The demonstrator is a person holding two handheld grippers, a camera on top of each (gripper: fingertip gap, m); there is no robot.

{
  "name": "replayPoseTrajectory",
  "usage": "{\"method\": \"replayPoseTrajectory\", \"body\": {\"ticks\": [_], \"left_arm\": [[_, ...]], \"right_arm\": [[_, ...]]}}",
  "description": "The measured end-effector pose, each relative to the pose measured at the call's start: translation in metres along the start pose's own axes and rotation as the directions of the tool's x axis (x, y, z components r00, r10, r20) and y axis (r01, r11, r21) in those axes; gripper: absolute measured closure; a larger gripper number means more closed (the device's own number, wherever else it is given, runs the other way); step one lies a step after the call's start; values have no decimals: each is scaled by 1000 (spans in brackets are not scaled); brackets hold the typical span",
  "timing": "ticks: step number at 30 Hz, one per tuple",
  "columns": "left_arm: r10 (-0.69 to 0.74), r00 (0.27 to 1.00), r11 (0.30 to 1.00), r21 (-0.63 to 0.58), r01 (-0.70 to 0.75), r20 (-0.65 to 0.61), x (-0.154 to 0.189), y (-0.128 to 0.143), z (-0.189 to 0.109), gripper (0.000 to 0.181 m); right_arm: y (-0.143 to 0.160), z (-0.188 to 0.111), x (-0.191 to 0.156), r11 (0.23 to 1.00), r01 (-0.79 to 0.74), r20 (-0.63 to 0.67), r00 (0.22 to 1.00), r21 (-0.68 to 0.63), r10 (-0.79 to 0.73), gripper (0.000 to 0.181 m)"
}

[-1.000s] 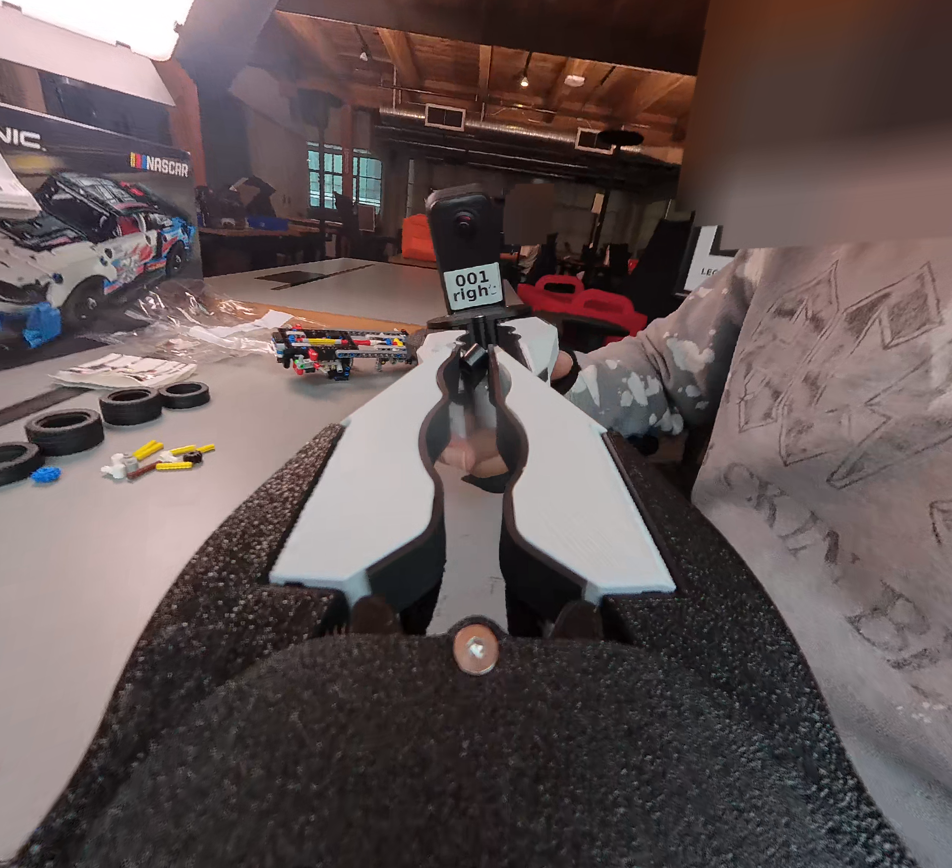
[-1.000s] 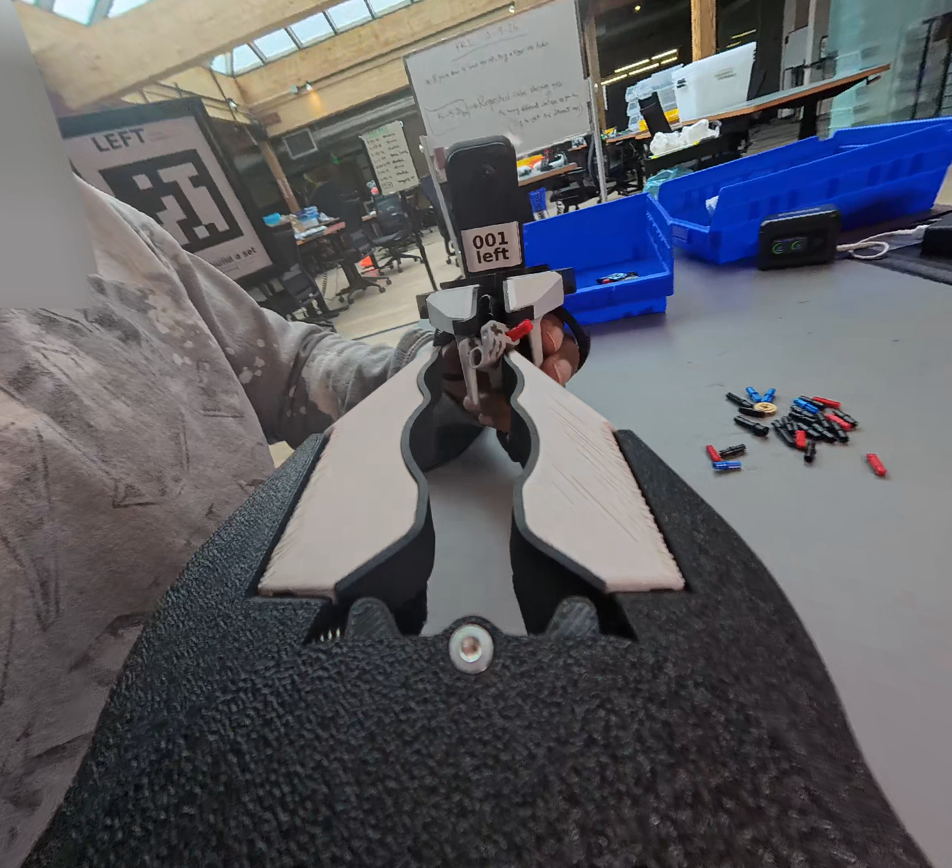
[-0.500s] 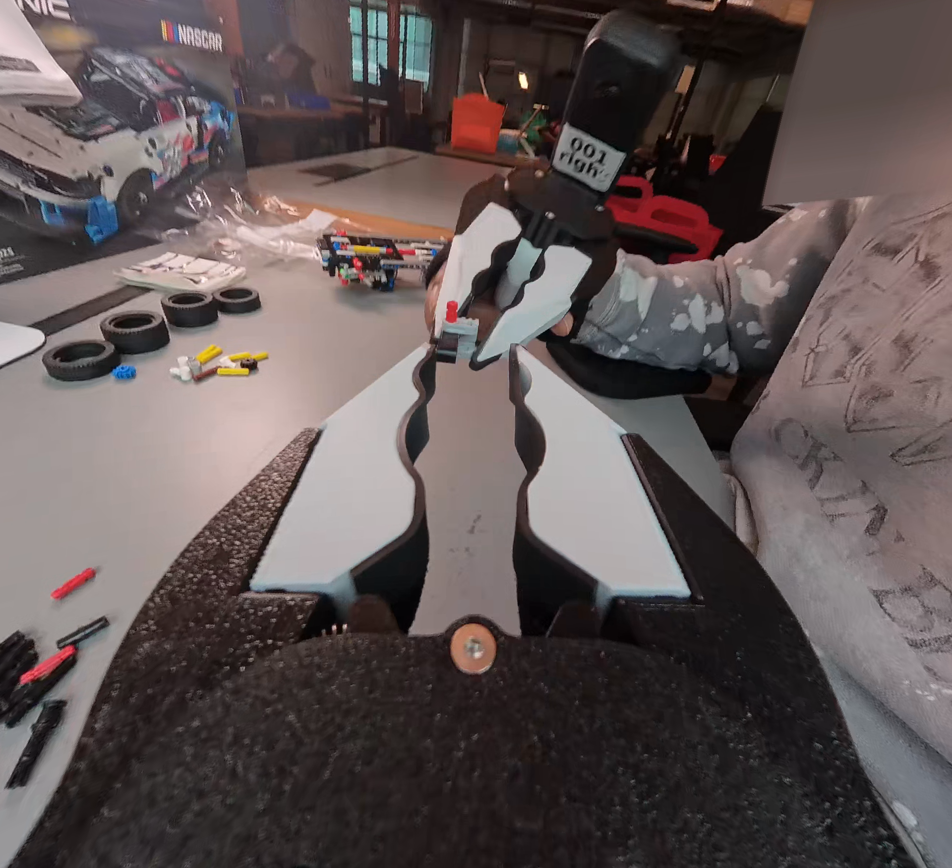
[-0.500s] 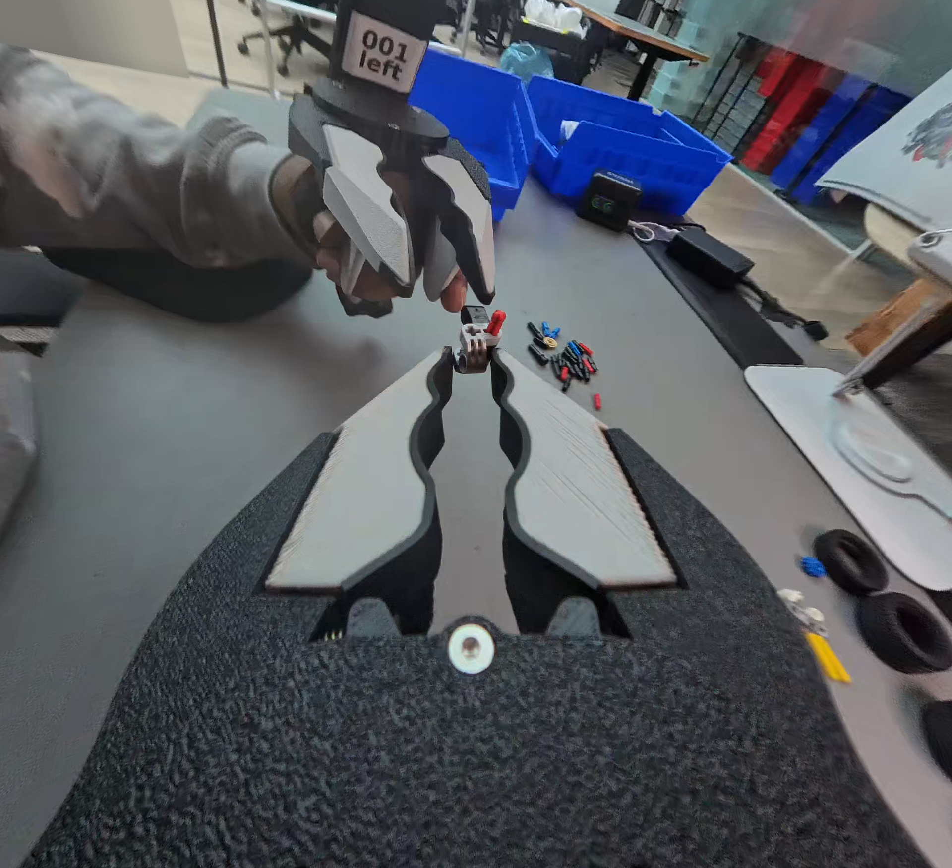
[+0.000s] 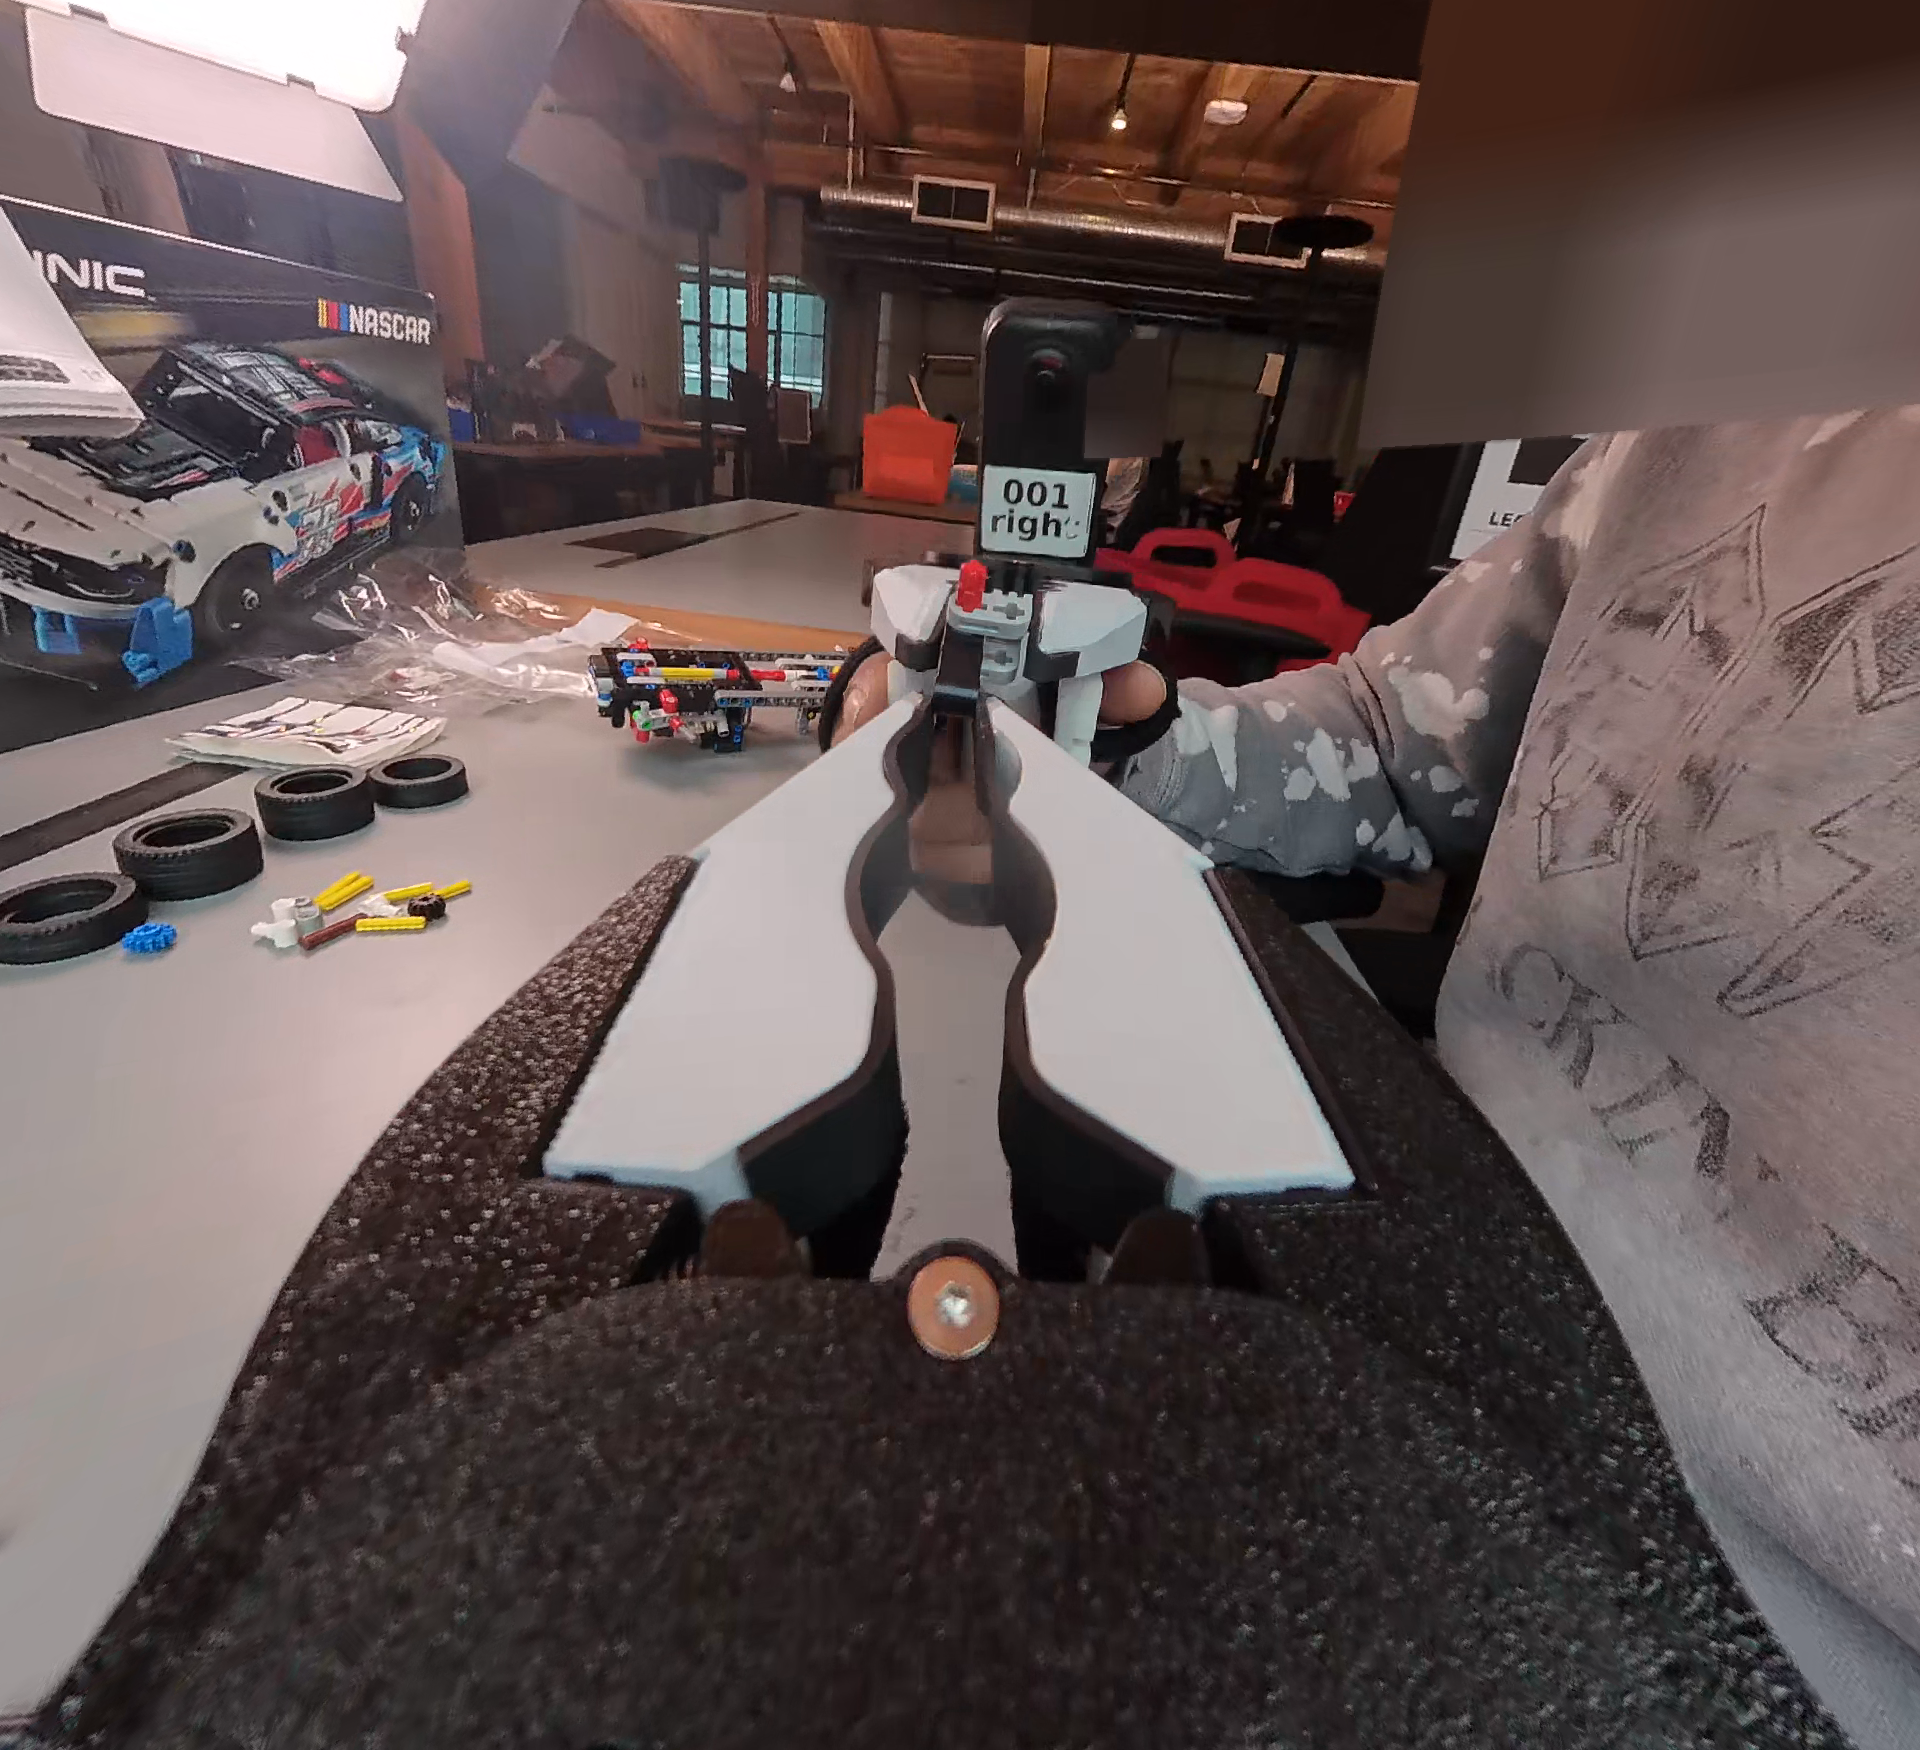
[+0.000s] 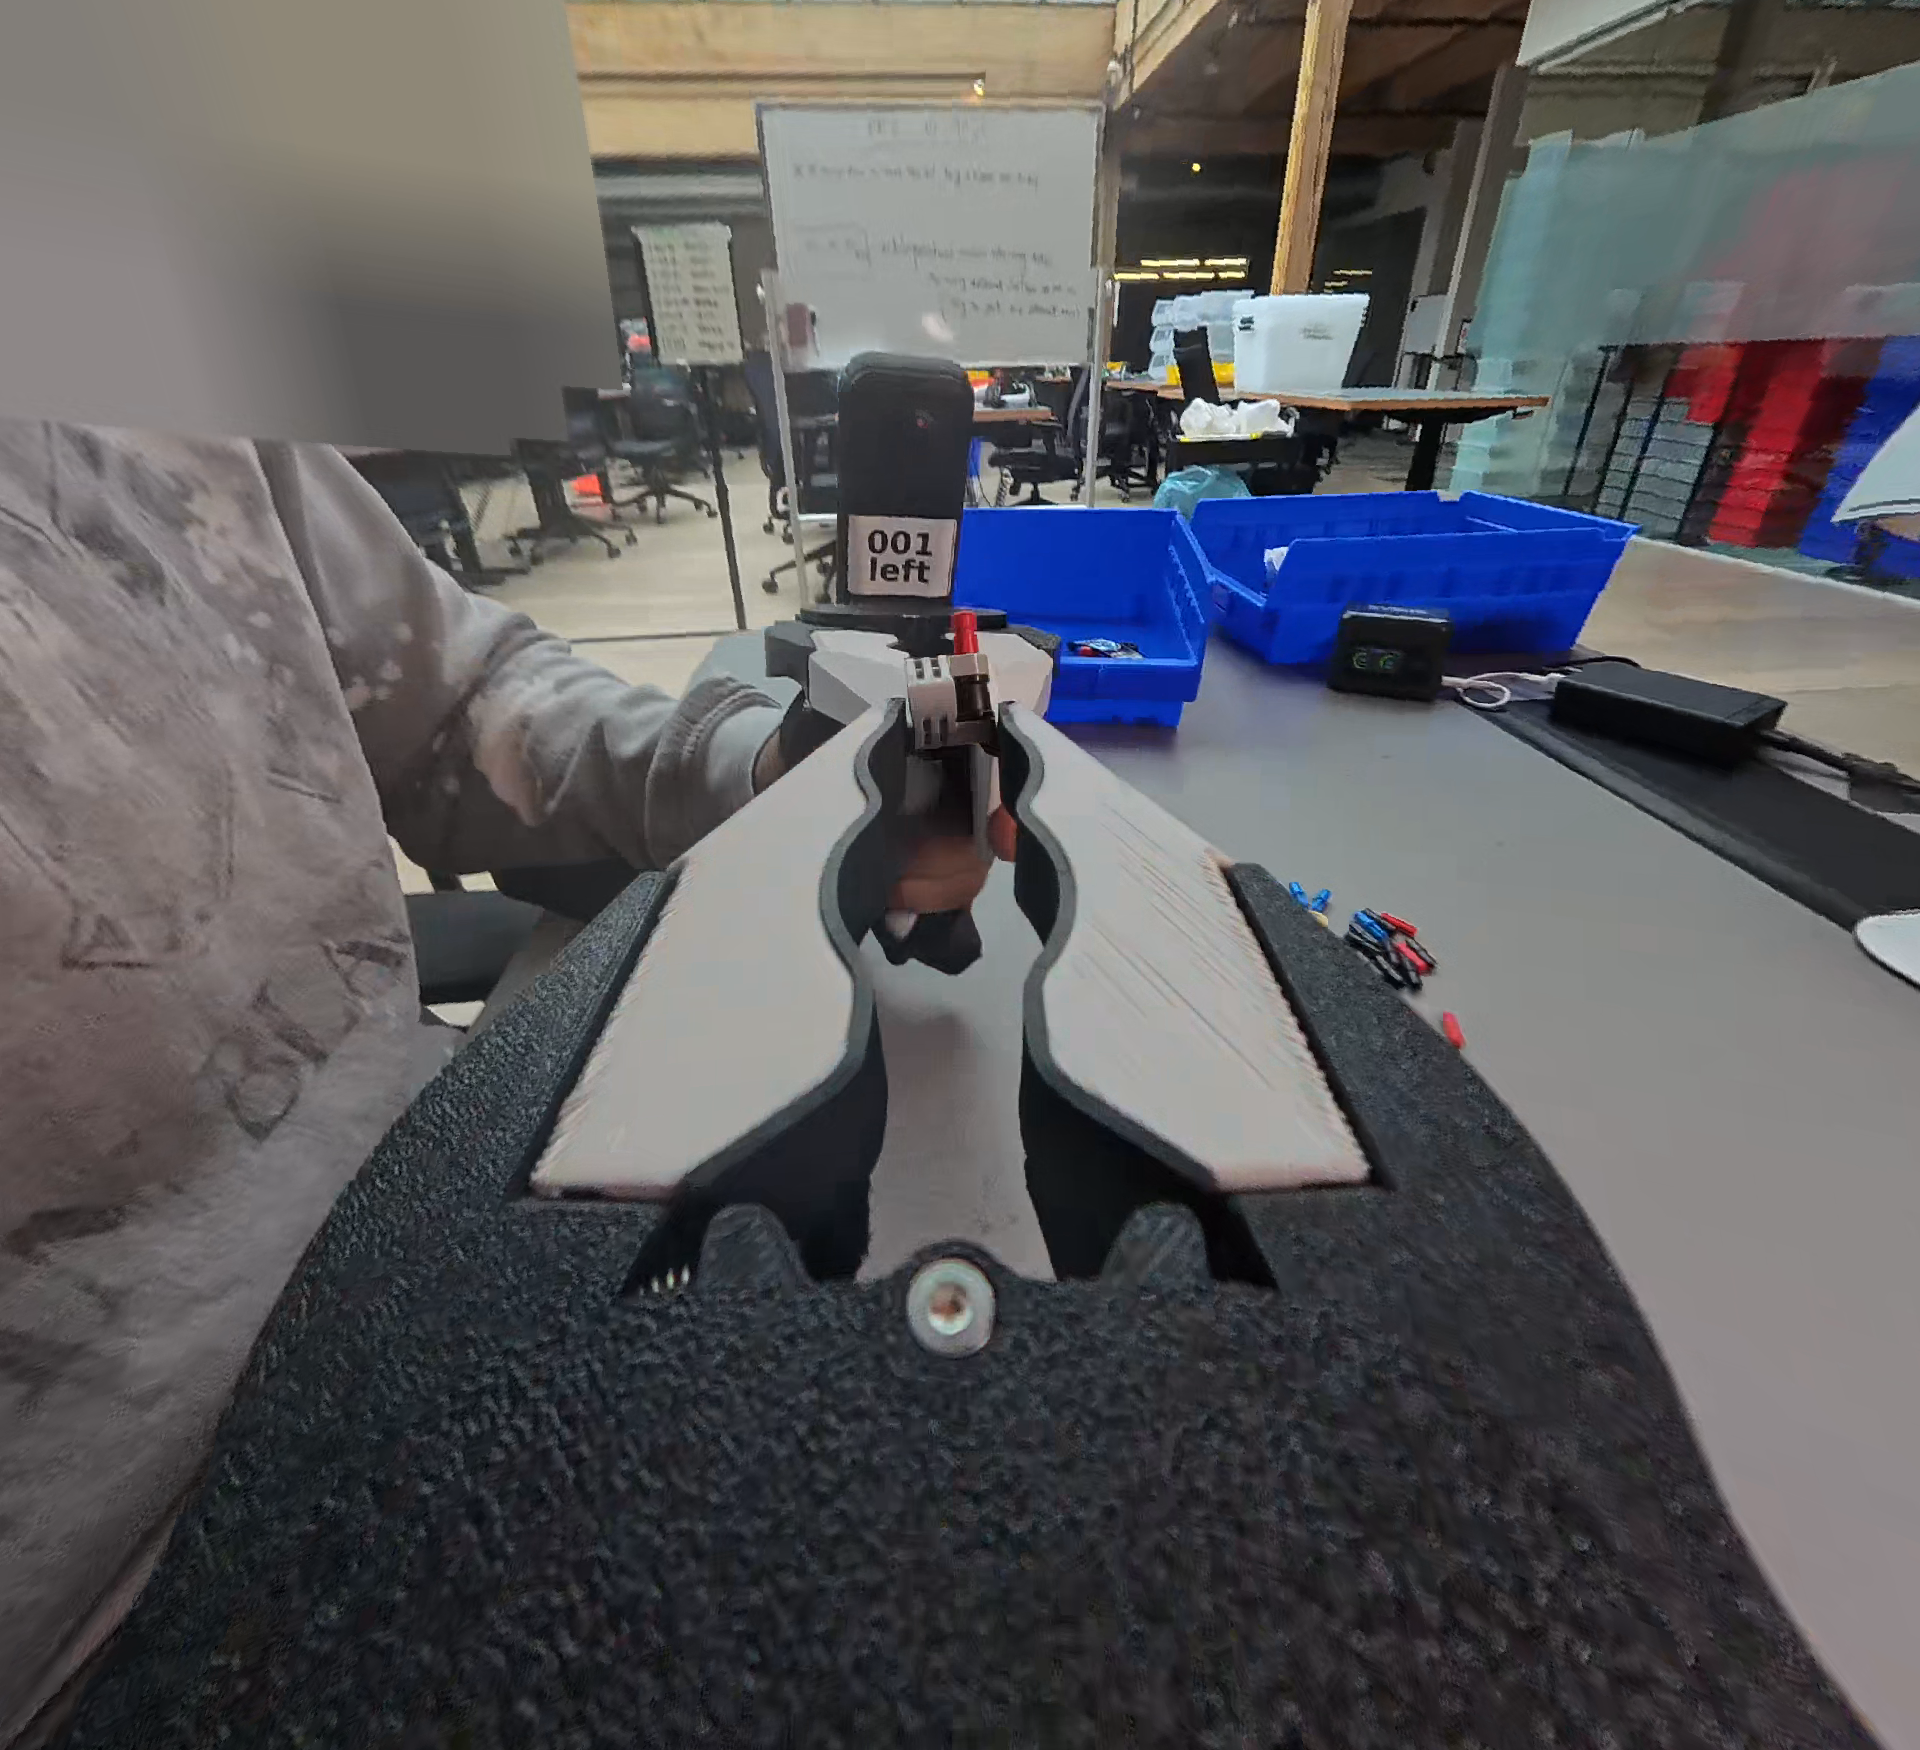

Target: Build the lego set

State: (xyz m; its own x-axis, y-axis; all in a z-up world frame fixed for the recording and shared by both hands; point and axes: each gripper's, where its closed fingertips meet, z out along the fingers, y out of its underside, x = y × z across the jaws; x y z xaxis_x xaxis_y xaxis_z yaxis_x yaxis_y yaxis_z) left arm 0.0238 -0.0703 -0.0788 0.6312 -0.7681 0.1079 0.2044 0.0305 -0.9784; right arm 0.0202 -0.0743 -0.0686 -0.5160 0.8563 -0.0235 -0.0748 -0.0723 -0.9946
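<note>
A small grey and black lego assembly with a red pin on top is held in the air between the two grippers, which face each other tip to tip. My left gripper is closed narrowly on its dark lower part. In the right wrist view my right gripper is shut on the same assembly, with the red pin pointing up. A partly built lego chassis lies on the grey table behind, to the left.
Several black tyres and loose yellow, white and blue parts lie at the left, near a sticker sheet and the set's box. Small pins, blue bins and a black power brick are on the right side. The person's torso is close by. Only a small space, under 4 cm, lies between the two pairs of fingers.
Half a second ago the grippers were apart and tilted, the left one open, with the right holding the assembly. Now they are level again, tips together, and the left has closed on it.
</note>
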Motion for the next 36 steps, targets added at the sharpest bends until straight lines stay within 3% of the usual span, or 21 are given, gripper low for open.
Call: {"method": "replayPoseTrajectory", "body": {"ticks": [4, 9, 12, 15, 19, 24, 36], "left_arm": [[-24, 1000, 998, 64, 24, -13, 3, -7, 0, 174], [-60, 998, 998, 9, 60, -25, 2, 3, 4, 174], [-99, 995, 994, -43, 99, 8, -9, 5, -4, 149], [-117, 992, 993, -11, 117, 43, -19, -7, -14, 160], [-81, 997, 990, -111, 82, 12, -11, 6, -9, 166], [-39, 999, 986, -160, 40, 15, -8, 14, -6, 177], [-33, 998, 991, -133, 25, -61, 8, 9, -4, 178]], "right_arm": [[-5, 5, -2, 994, -86, 26, 996, 65, 85, 165], [-4, 4, -1, 996, -65, 21, 998, 54, 64, 167], [4, -2, 14, 998, 41, -64, 997, -51, -44, 167], [22, -7, 20, 954, 207, -96, 968, -217, -231, 167], [33, 1, 13, 926, 265, -68, 954, -268, -292, 167], [35, 1, 9, 920, 280, -52, 951, -273, -305, 167], [24, 3, -9, 954, 244, 15, 969, -175, -246, 166]]}}
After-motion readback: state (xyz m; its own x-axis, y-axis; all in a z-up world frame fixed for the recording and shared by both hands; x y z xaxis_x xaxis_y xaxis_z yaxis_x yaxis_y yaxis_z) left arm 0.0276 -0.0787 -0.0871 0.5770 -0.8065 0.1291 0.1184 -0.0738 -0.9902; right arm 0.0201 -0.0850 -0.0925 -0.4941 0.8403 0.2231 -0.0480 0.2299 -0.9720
